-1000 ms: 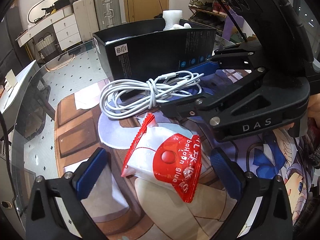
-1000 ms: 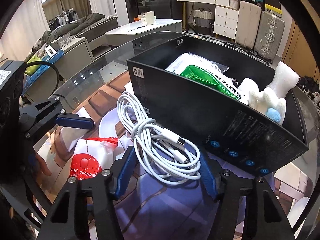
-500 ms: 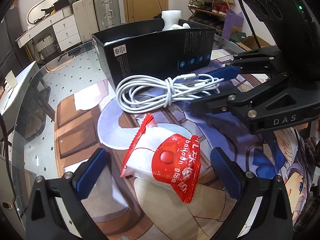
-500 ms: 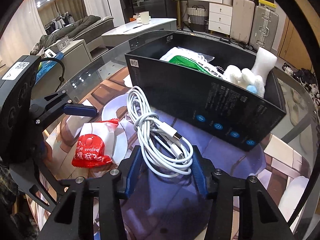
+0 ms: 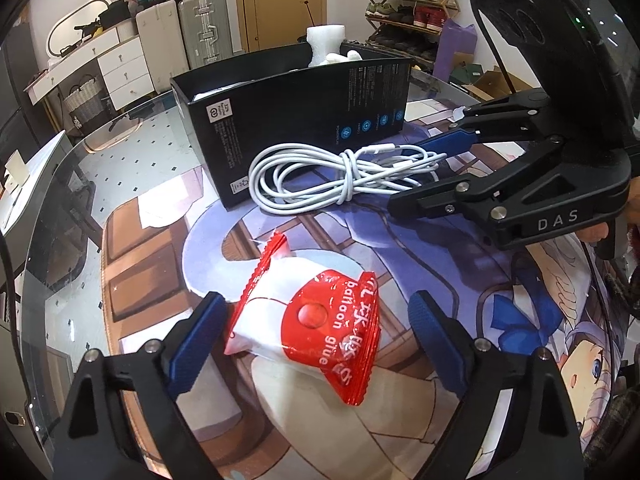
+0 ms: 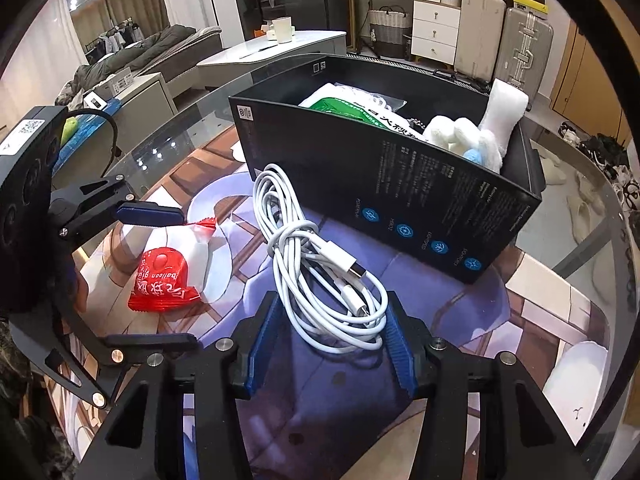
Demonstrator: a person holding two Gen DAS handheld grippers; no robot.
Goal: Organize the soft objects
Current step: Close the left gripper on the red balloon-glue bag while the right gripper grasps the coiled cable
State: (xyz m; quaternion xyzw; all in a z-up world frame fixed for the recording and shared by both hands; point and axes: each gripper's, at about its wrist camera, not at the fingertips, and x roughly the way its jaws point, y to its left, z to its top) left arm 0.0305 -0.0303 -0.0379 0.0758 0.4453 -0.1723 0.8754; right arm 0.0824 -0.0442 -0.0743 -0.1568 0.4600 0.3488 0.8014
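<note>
Right gripper has drawn back from black box, still clenched on white cable coil, frame centre. Left gripper released, straddling red glue packet. Box upper right holds green pouch, white foam. Glass table edge beyond.

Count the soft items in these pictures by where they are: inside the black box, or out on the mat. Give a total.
Inside the black box: 3 (green-printed bag, white foam block, white plush with blue spot)
On the mat: 2 (white cable bundle, red balloon glue packet)
Total: 5
</note>
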